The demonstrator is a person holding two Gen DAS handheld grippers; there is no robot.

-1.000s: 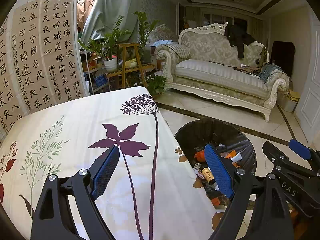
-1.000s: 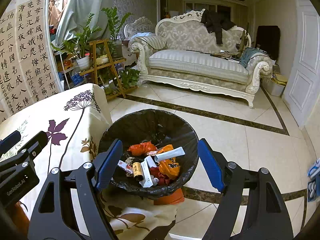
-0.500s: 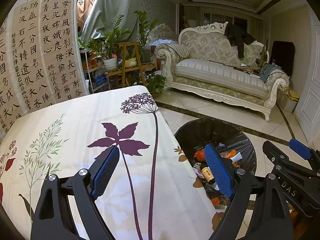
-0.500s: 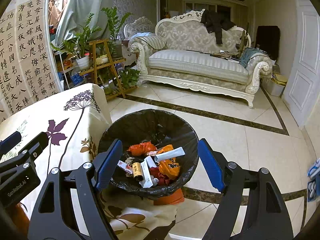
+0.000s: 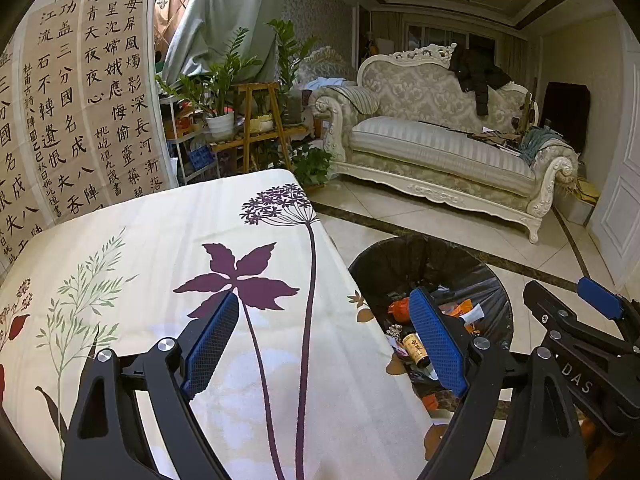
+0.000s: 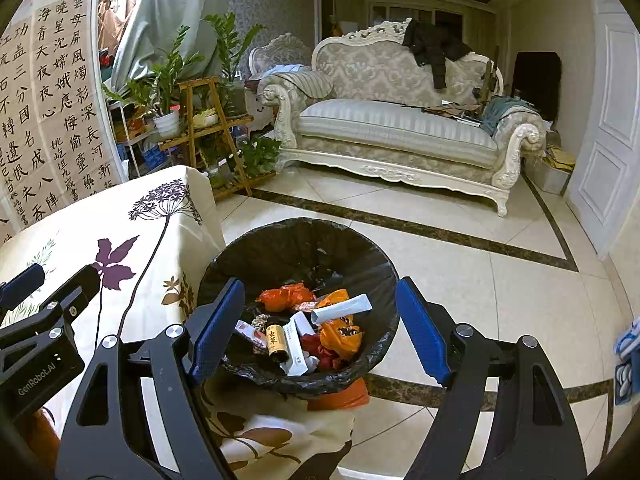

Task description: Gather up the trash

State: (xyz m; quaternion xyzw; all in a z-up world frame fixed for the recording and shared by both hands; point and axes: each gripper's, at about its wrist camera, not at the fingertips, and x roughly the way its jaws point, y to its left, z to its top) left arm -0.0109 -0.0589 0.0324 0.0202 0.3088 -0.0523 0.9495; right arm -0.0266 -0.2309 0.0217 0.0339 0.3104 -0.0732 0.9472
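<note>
On my left, the left gripper [image 5: 324,334] hangs over the floral tablecloth [image 5: 160,248] with its fingers spread wide and nothing between them. As far as I can see, the cloth in front of it carries no litter at all, only its printed leaves and flowers.

Moving right, just off the table's edge, the black-lined trash bin [image 6: 304,240] stands on the tiled floor [image 6: 460,280], touching or nearly touching the hanging cloth. Inside lies the collected trash: orange wrappers [image 6: 286,298], a white tube [image 6: 342,308], a small brown bottle [image 6: 276,342] and white cartons [image 6: 298,344], piled at the bottom.

Further right, my right gripper [image 6: 320,328] hovers above the bin's opening, fingers also spread apart and holding nothing.

My reading is that the task is at or near its end: the rubbish sits in the bin and I see nothing left to pick up on the visible part of the table. Areas behind me or below the grippers are out of view, so I cannot rule out a stray piece there.
</note>
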